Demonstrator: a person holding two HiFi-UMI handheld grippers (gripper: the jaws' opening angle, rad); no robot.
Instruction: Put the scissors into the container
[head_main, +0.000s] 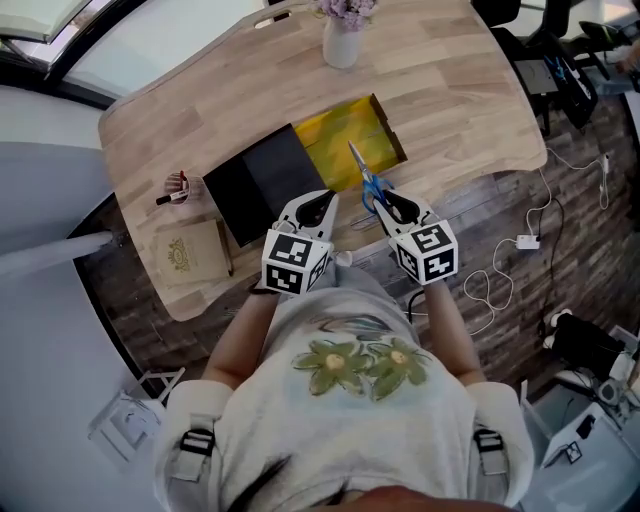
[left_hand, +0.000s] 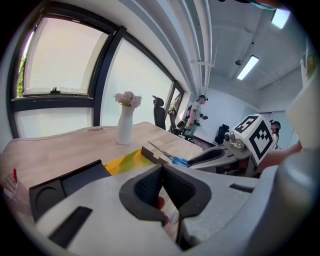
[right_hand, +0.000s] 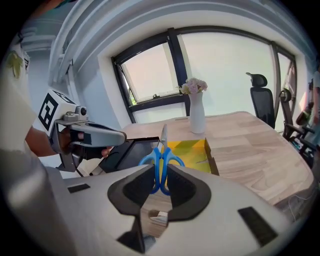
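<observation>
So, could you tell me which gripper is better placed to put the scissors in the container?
Right. The right gripper is clamped on the scissors by the blue handles, blades pointing toward the yellow-lined container; the left gripper is shut on nothing.

Wooden table (head_main: 450, 90) with vase (head_main: 341, 42), container (head_main: 352, 138)

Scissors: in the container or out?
Out. Right gripper is shut on the scissors by the blue handles, off the table, blades pointing toward the container.

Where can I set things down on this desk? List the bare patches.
Bare wood: right of the container to the desk edge, and the far stretch between vase and black lid. Crowded: near-left corner, with pen cup and tan box.
</observation>
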